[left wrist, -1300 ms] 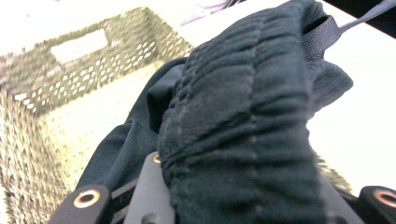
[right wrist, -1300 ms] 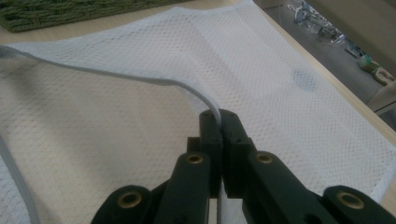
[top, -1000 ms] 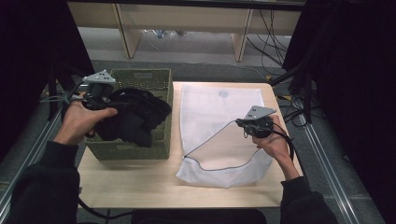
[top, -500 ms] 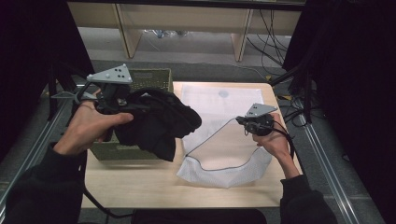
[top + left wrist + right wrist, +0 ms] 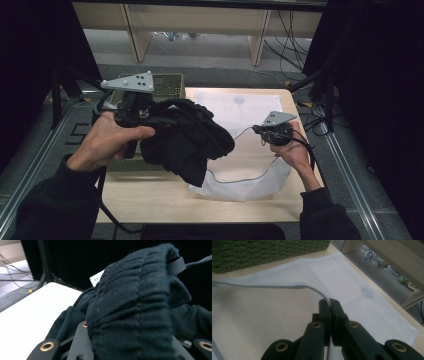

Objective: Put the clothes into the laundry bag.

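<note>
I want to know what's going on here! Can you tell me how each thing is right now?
Black garment: bunched, lifted clear of the basket, hanging over the bag's near left side.
Left gripper: shut on the black garment.
White mesh bag: lying on the table, its rim lifted open on one side.
Right gripper: shut on the bag's rim.
Green basket: upright at the table's left.
</note>
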A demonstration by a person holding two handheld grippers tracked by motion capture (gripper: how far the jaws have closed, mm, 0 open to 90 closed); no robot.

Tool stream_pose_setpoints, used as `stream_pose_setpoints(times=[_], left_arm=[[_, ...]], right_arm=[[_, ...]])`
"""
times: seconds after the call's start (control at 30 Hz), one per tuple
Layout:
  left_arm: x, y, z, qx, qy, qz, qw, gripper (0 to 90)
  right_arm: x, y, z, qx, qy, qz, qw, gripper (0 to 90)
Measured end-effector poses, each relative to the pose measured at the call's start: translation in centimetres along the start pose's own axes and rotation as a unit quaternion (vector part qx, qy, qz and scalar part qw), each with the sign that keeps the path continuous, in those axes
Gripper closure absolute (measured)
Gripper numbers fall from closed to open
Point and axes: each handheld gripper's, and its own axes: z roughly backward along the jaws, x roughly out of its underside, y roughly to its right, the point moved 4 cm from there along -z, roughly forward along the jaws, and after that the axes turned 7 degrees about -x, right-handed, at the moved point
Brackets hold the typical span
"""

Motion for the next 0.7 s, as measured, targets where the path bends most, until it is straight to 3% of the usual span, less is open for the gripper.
stream_pose_setpoints(times=[0.13, 0.43, 0.53, 0.57, 0.7], left_arm=[[0.0, 0.5, -1.0, 0.025, 0.005, 0.011, 0.9996, 71.1], [-1.5, 1.6, -2.5, 0.056, 0.011, 0.003, 0.9984, 71.0], [-1.1, 1.5, -3.5, 0.06, 0.006, 0.01, 0.9981, 70.9], [-1.0, 1.5, -3.8, 0.062, 0.005, 0.013, 0.998, 70.9], [0.0, 1.6, -5.5, 0.072, -0.008, 0.024, 0.9971, 70.9]], right_arm=[[0.0, 0.0, 0.1, 0.0, 0.001, -0.003, 1.0, 90.0], [0.1, 0.0, 0.0, -0.004, 0.0, -0.001, 1.0, 90.0], [0.1, -0.1, 0.1, -0.001, 0.0, -0.011, 0.9999, 90.0], [0.1, 0.0, 0.1, -0.004, 0.001, -0.002, 1.0, 90.0], [0.1, 0.0, 0.1, -0.002, 0.003, -0.005, 1.0, 90.0]])
